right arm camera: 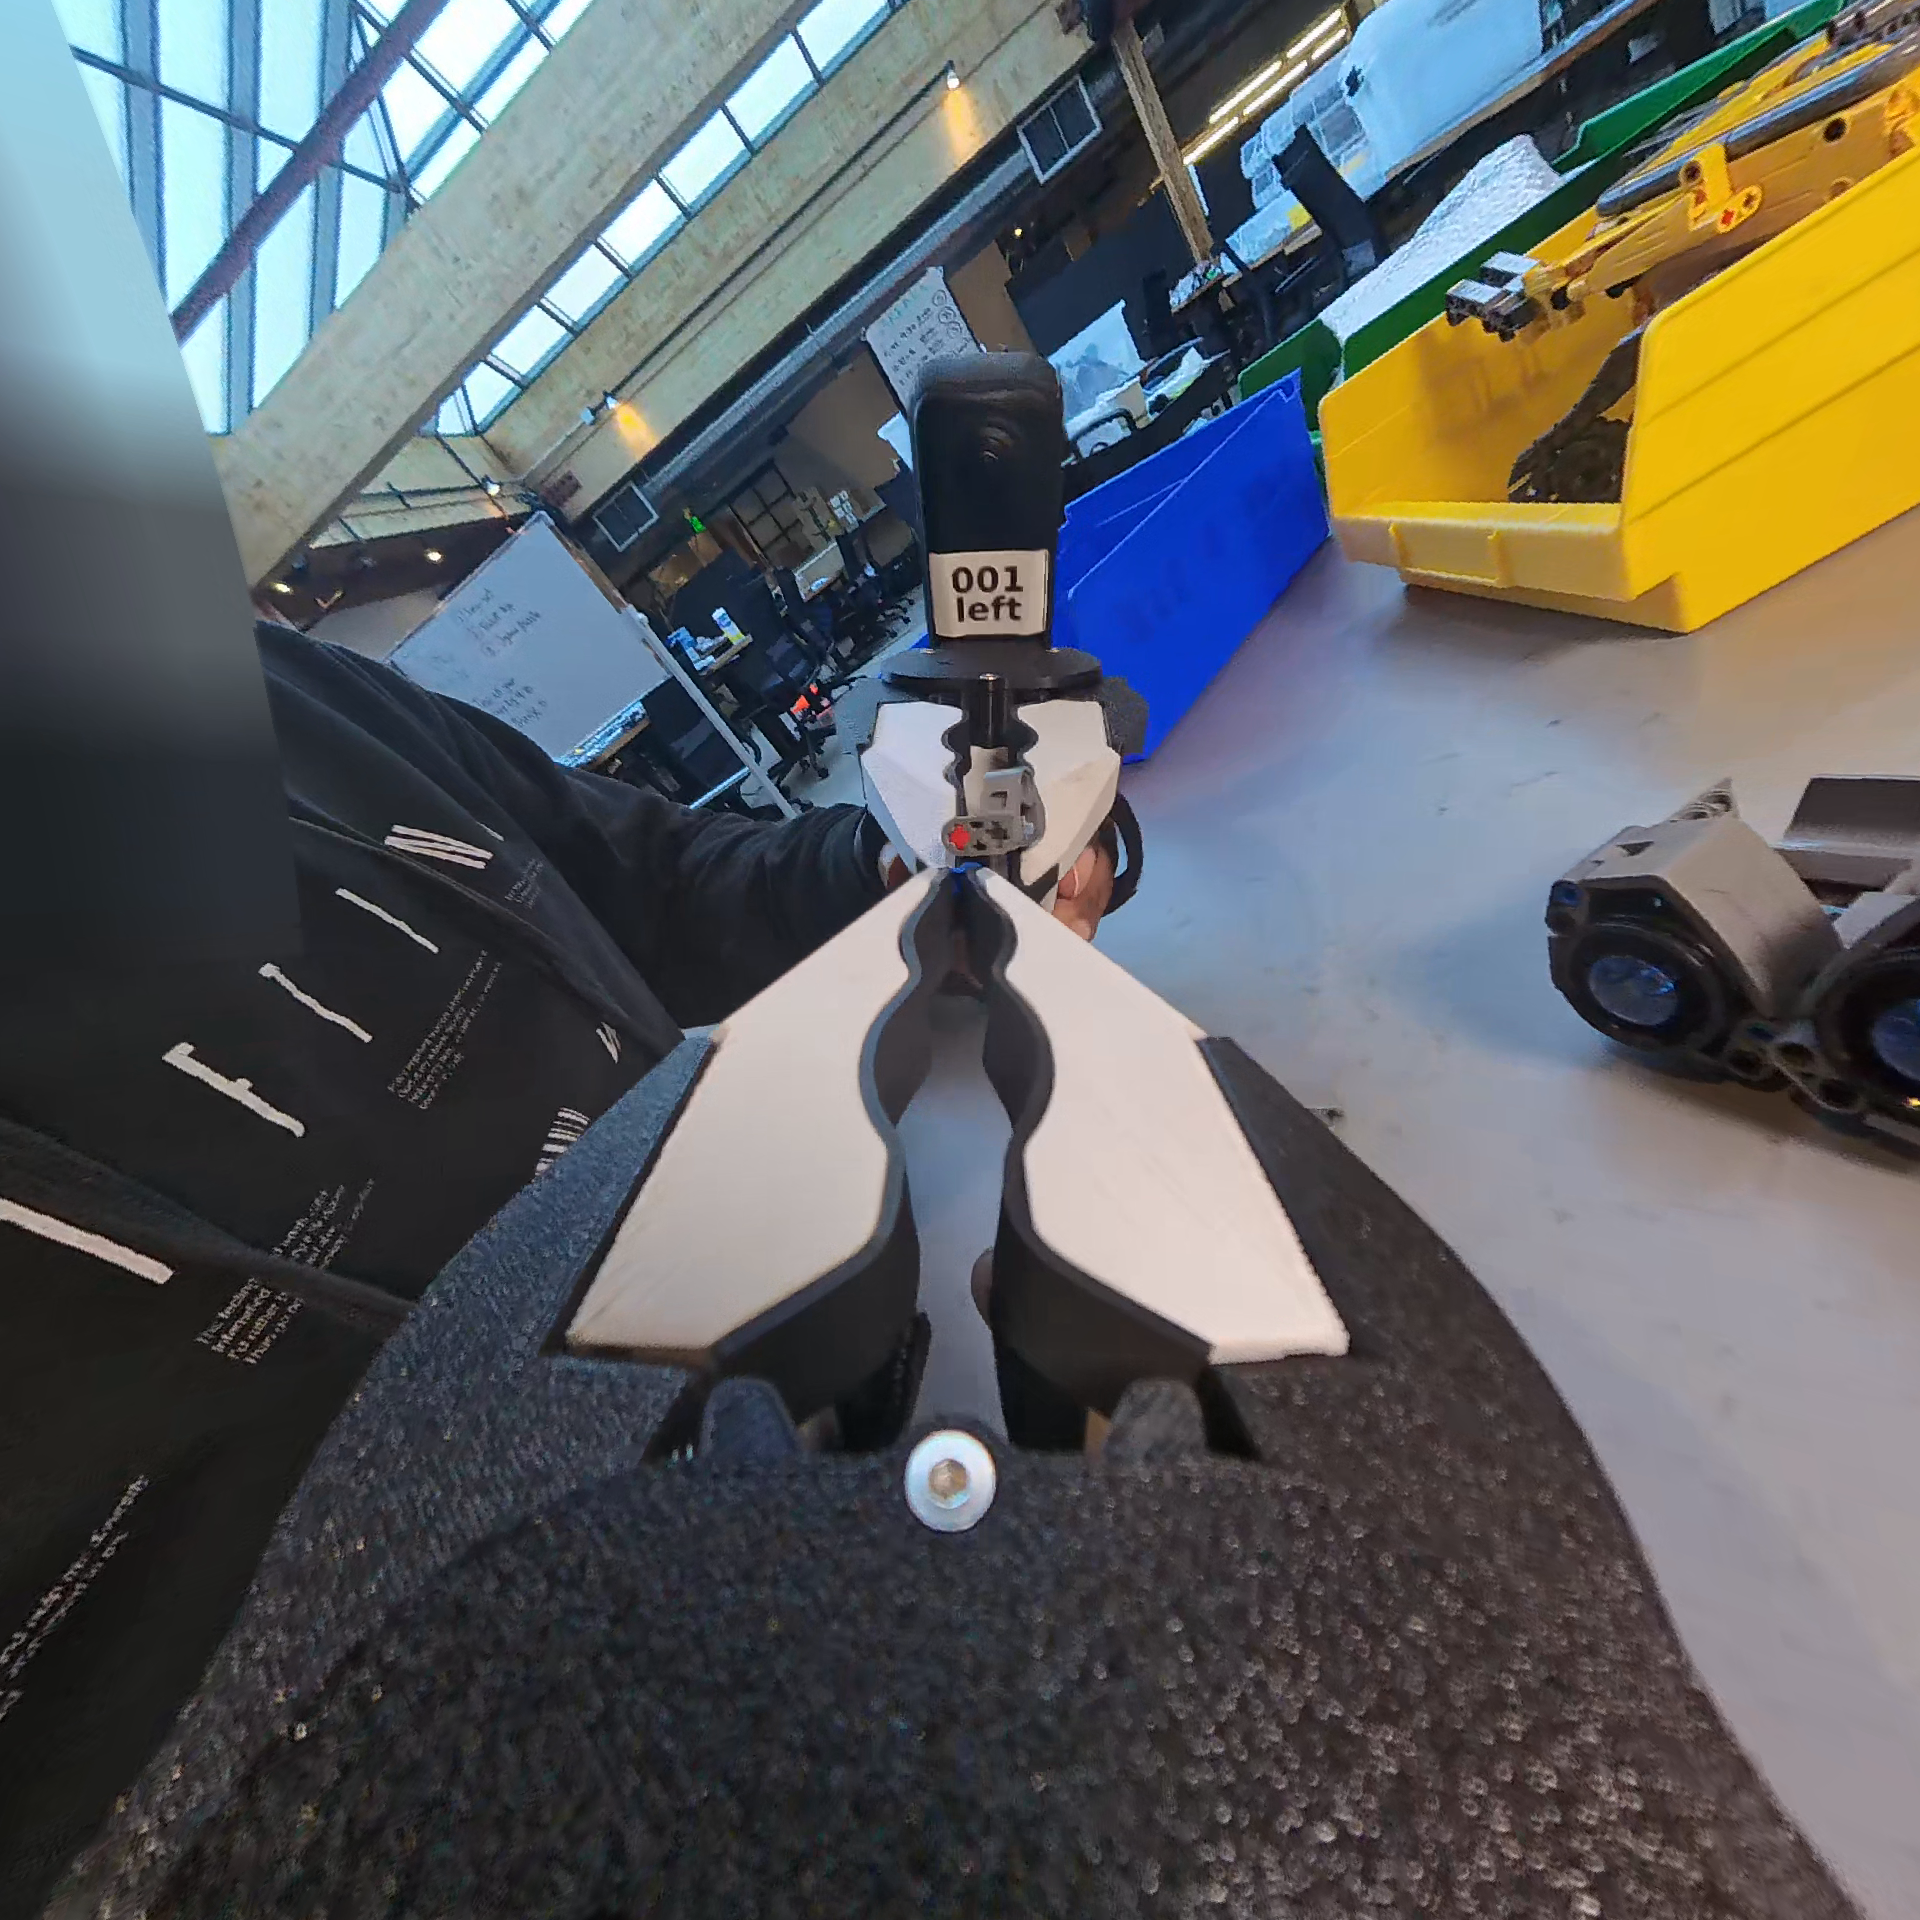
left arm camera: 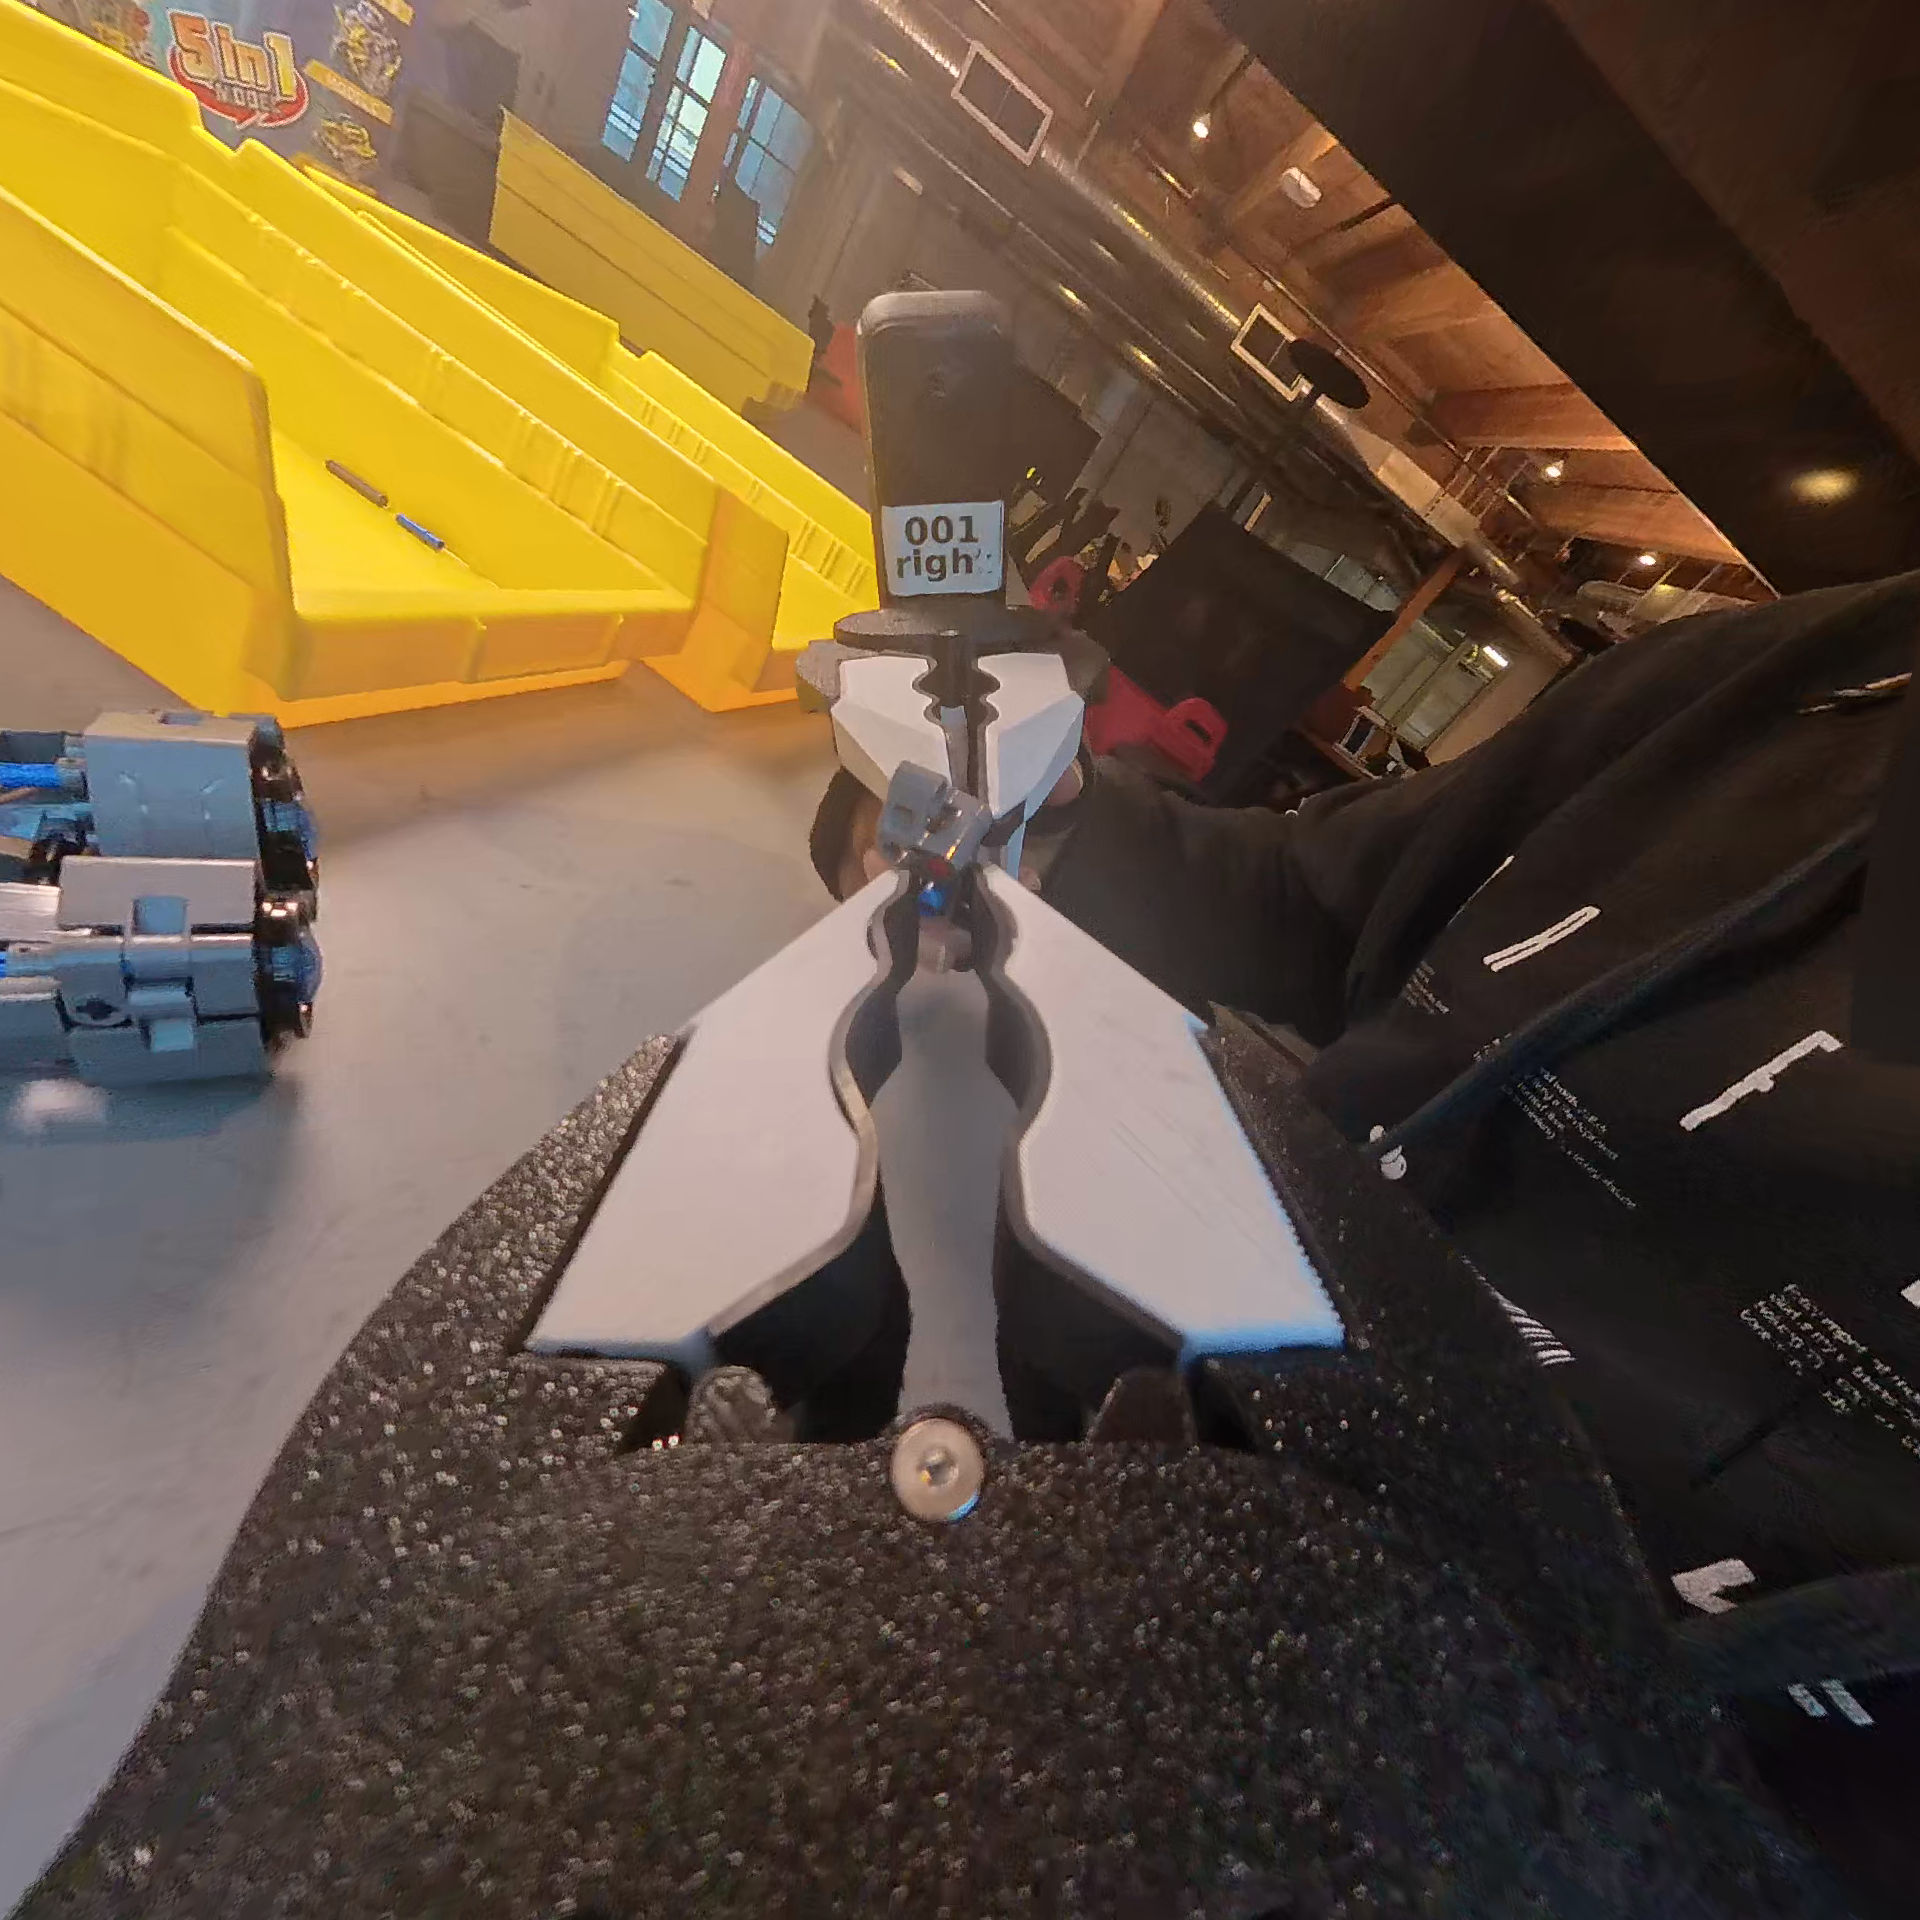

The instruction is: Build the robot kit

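My left gripper (left arm camera: 940, 888) and right gripper (right arm camera: 956, 881) meet tip to tip above the grey table (left arm camera: 468, 1039). Between them is a small grey connector piece (left arm camera: 928, 816) with a red axle end and a blue pin (left arm camera: 932, 902). Both grippers are shut on this little assembly. The blue pin sits in my left gripper's tips; the grey connector lies against the right gripper (left arm camera: 977, 831) facing me. In the right wrist view the connector (right arm camera: 1000, 808) lies at the left gripper's tips (right arm camera: 992, 836), with a blue bit at my own tips. I cannot tell which part each one pinches.
Yellow bins (left arm camera: 436, 613) stand at the far left; one holds a dark pin (left arm camera: 356, 483) and a blue pin (left arm camera: 419, 532). A grey brick model (left arm camera: 177, 904) lies on the table, also in the right wrist view (right arm camera: 1714, 966). A yellow bin (right arm camera: 1662, 520) and a blue bin (right arm camera: 1184, 592) stand behind. A person's black sleeve (left arm camera: 1299, 904) is close. Both grippers' tips are close together, under 4 cm apart.
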{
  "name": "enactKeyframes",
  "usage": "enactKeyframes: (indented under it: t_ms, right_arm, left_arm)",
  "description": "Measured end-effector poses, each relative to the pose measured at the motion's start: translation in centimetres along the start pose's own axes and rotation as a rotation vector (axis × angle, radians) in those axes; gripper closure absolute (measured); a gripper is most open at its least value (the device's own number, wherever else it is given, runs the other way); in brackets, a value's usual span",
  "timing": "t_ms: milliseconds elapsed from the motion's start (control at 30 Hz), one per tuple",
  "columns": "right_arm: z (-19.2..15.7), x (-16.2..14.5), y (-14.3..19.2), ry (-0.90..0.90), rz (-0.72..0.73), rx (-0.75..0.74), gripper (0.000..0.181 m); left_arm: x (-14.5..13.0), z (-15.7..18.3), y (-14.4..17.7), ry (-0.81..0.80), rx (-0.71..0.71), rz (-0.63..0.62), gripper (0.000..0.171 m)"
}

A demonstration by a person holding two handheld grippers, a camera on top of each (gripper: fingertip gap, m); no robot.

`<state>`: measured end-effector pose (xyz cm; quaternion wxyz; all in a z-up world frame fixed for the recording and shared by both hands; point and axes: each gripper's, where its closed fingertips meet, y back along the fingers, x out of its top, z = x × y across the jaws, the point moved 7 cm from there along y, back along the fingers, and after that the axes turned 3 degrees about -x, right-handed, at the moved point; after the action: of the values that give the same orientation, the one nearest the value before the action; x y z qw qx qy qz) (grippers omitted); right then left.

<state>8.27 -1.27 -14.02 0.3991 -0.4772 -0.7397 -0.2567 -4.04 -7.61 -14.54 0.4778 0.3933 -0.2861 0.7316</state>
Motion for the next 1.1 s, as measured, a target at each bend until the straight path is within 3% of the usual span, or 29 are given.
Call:
enactKeyframes:
  t_ms: [467,667,900,1100]
  right_arm:
    - [0.6,-0.9,0.0,-0.053,-0.017,0.001,0.18]
    - [0.7,-0.4,0.0,0.104,-0.058,-0.102,0.18]
    - [0.4,0.3,-0.4,0.297,-0.084,-0.169,0.178]
    - [0.2,0.0,-0.6,0.279,-0.07,-0.153,0.178]
  left_arm:
    - [-0.6,-0.2,-0.3,-0.064,0.056,-0.051,0.164]
    - [-0.3,-0.7,-0.1,-0.09,0.097,-0.06,0.163]
    - [0.2,-0.8,0.5,-0.041,0.048,-0.013,0.164]
    - [0.0,-0.5,0.1,-0.038,0.033,-0.028,0.164]
